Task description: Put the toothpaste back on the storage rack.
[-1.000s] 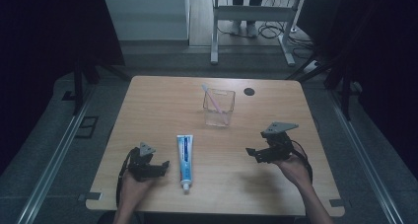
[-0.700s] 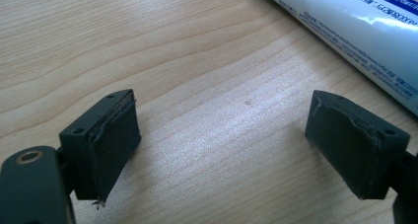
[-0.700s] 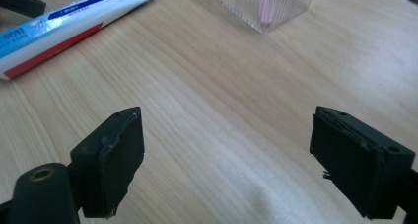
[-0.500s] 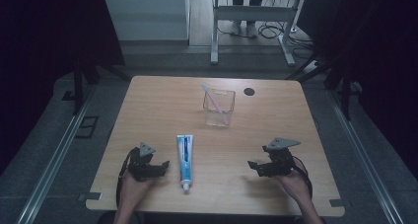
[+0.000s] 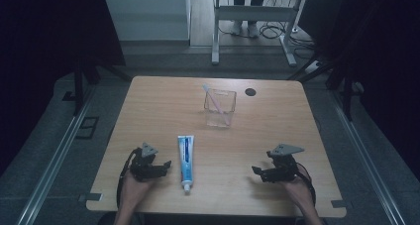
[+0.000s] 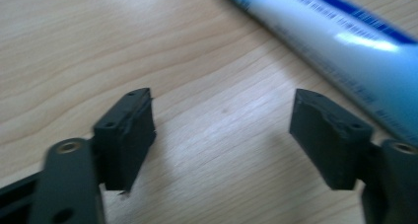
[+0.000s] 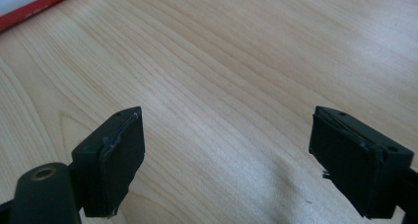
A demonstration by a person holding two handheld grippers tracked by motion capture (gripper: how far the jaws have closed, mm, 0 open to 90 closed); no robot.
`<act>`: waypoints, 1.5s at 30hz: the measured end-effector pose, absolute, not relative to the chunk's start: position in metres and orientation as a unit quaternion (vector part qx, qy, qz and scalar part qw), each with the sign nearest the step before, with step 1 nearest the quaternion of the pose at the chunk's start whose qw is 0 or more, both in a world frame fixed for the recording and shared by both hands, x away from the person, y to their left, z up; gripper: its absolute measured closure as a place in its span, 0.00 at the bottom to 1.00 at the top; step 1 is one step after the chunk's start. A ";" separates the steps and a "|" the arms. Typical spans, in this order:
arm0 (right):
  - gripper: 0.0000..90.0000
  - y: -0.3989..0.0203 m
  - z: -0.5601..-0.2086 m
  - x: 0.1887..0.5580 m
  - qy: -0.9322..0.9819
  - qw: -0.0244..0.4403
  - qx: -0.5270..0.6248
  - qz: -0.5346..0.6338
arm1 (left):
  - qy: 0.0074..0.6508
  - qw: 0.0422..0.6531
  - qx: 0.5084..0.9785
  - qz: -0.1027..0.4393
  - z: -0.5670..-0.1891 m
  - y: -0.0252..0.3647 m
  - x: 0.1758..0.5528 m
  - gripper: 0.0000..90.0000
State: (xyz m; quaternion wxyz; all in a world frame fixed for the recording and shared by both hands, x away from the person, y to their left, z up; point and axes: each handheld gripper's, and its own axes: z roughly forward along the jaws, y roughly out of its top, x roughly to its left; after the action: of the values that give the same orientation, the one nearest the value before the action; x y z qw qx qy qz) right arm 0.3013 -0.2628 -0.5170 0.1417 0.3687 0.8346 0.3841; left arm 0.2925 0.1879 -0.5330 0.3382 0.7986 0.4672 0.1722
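we hold the left gripper (image 5: 161,166) low over the near left part of the wooden table (image 5: 277,136), its jaws spread wide with nothing but bare wood between them; in the left gripper view (image 6: 222,130) the toothpaste tube (image 6: 345,46) lies just beyond and to the side of one jaw, apart from it. we hold the right gripper (image 5: 260,173) at the near right of the table, and in the right gripper view (image 7: 226,155) its jaws also stand wide apart over bare wood, gripping nothing. from the high view the toothpaste tube (image 5: 186,157) lies flat between our two grippers, just beside the left one and well apart from the right, its white cap toward us. farther out, near the middle of the table, stands a clear square cup (image 5: 220,108) with a pale toothbrush (image 5: 214,100) leaning inside it. beyond the cup to the right, a small dark round hole (image 5: 250,91) sits near the far edge.
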 end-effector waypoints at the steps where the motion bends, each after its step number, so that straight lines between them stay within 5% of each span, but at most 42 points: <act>1: 0.15 -0.263 -0.518 0.301 0.835 0.141 0.369 0.383 | 0.464 0.342 0.799 0.172 -0.531 0.187 0.292 0.34; 11: 0.15 -0.264 -0.525 0.300 0.834 0.146 0.372 0.380 | 0.444 0.372 0.802 0.149 -0.509 0.175 0.290 0.68; 22: 0.15 -0.264 -0.529 0.299 0.833 0.147 0.375 0.379 | 0.402 0.376 0.828 0.106 -0.497 0.140 0.293 0.94; 45: 0.16 -0.268 -0.529 0.299 0.829 0.148 0.379 0.384 | 0.374 0.329 0.865 0.061 -0.511 0.094 0.289 0.99</act>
State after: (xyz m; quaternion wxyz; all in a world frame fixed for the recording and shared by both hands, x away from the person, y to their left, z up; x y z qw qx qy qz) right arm 0.2992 -0.2676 -0.5287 0.1476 0.3787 0.8293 0.3835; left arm 0.2894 0.0943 -0.5107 0.3294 0.8649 0.3740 0.0606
